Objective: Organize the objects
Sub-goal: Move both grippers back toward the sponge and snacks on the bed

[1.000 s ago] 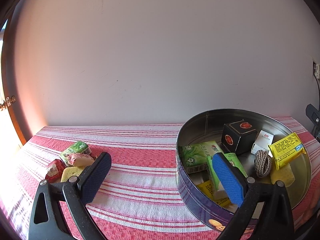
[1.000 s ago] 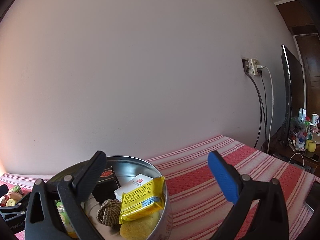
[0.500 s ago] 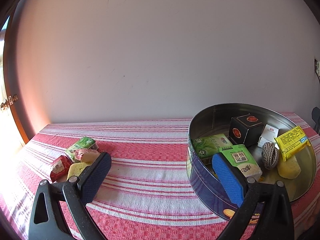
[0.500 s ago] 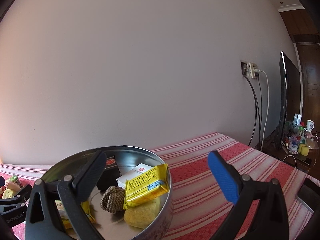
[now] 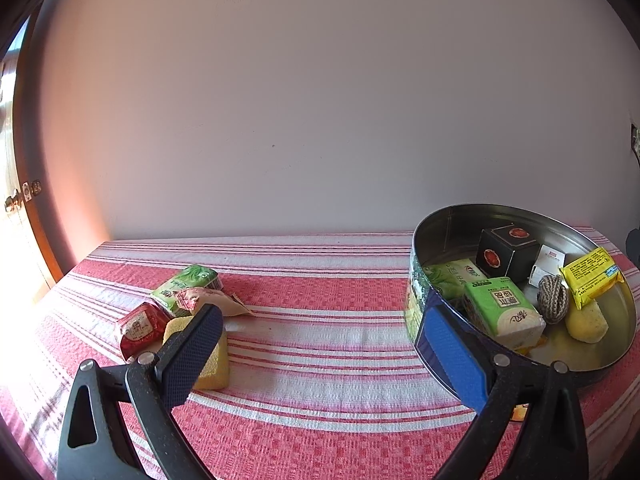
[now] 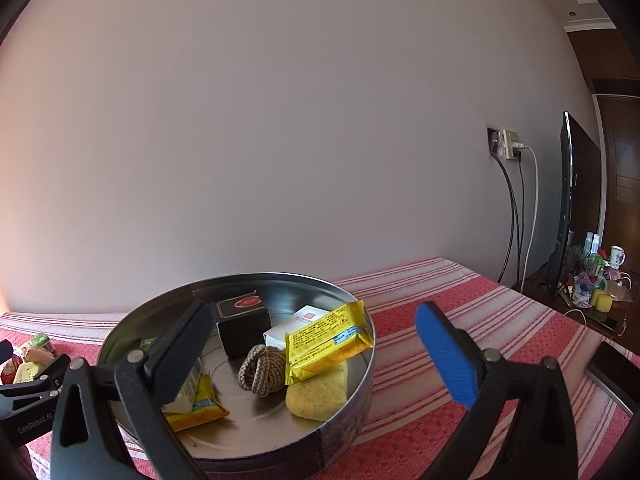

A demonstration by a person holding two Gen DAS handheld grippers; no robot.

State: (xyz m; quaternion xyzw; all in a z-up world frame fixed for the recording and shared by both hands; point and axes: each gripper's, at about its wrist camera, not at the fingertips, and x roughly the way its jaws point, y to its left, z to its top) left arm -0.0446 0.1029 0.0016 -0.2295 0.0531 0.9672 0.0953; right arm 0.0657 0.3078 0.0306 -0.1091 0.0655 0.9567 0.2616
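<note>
— Where are your jaws right now?

— My left gripper hangs low over the table, jaws spread wide with nothing between them but striped cloth. My right gripper is spread just as wide and holds nothing either.

— And the things to sort?

— A loose heap lies at my left: a yellow sponge sits just behind my left gripper's left finger, partly hidden by its pad. A red packet touches the sponge on its far left side, and a green packet and a pinkish crumpled wrapper lie just beyond. All of them are outside the gap, off to its left edge.

— The tin?

— The round metal tin stands behind my left gripper's right finger, near the blue pad. From the right wrist camera its rim falls between my right jaws, nearer the left finger, which covers part of the inside.

— What's in it?

— A black box, a white box, a coil of rope, a yellow packet lying on a pale yellow bun, and green tissue packs.
</note>
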